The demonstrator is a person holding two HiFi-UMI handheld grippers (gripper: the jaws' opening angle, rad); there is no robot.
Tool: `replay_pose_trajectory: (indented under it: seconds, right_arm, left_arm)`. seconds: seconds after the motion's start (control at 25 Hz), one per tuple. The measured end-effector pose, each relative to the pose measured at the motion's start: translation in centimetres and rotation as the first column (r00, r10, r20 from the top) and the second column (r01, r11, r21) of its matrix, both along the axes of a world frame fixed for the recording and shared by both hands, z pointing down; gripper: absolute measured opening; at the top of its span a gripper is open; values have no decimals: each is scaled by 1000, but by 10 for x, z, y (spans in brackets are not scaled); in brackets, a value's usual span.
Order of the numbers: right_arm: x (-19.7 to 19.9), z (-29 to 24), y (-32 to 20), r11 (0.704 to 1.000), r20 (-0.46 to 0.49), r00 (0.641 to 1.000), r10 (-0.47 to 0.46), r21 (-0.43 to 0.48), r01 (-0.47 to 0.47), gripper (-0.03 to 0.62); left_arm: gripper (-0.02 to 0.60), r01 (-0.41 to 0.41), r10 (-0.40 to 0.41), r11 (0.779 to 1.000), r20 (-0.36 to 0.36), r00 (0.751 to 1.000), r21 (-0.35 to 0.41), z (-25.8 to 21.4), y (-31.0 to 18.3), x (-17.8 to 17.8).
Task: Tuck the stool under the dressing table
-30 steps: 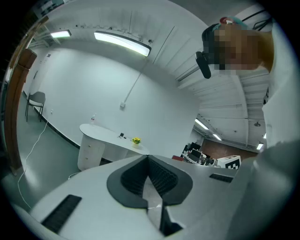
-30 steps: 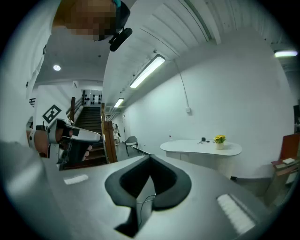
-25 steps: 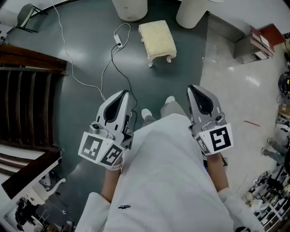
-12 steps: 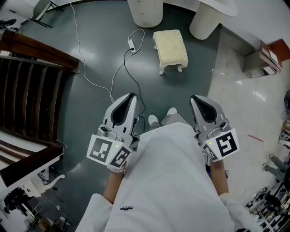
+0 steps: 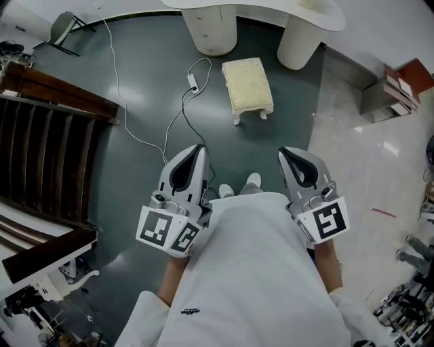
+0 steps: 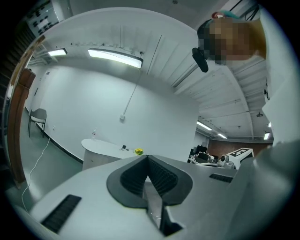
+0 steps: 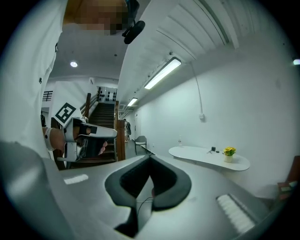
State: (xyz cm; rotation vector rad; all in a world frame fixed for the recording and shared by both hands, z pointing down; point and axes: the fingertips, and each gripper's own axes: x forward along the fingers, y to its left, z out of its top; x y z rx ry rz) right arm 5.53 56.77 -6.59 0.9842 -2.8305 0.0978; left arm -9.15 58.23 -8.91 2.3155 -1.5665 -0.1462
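Note:
The stool (image 5: 248,87) is small, with a cream cushion and white legs. It stands on the dark green floor, just in front of the white dressing table (image 5: 271,9) and between its two round pedestals (image 5: 211,30). My left gripper (image 5: 197,150) and right gripper (image 5: 284,154) are held at waist height, well short of the stool, and point toward it. Both are shut with nothing between the jaws. In the left gripper view the jaws of the left gripper (image 6: 147,158) meet, with the table (image 6: 101,147) far off. The right gripper (image 7: 149,159) view shows the tabletop (image 7: 208,157) with a yellow flower pot (image 7: 228,152).
A white cable with an adapter (image 5: 192,83) snakes across the floor left of the stool. A dark wooden staircase (image 5: 47,135) fills the left side. A chair (image 5: 64,24) stands at the far left. Boxes and books (image 5: 397,81) sit on the pale floor at right.
Both grippers have risen slightly and stay shut. The view has shifted: more of the dressing table shows at the top, and the stool sits lower in the picture.

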Motion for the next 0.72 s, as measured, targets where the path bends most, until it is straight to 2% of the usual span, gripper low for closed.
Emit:
replay_pose_trajectory:
  seconds: [0.16,0.32,0.44,0.72]
  right_arm:
    - [16,1,-12,999,29,999,45,17,-46,11]
    - [32,10,-22,998,-14,999,51,45,-50,20]
    - [37,12,-26,998,14,999,43,41,-44,16]
    - [37,34,-55,993,-19,992,121,13,-121,12]
  left_arm:
    - [8,-30,31,999,36,999,-30,7,-6,18]
    - [8,-17,20,999,86,996,-35,14,-13,32]
    - [8,-15,19,999,101,995,-45,13,-16,42]
    - [8,-33,40,997,110,993,-63,22,-51,31]
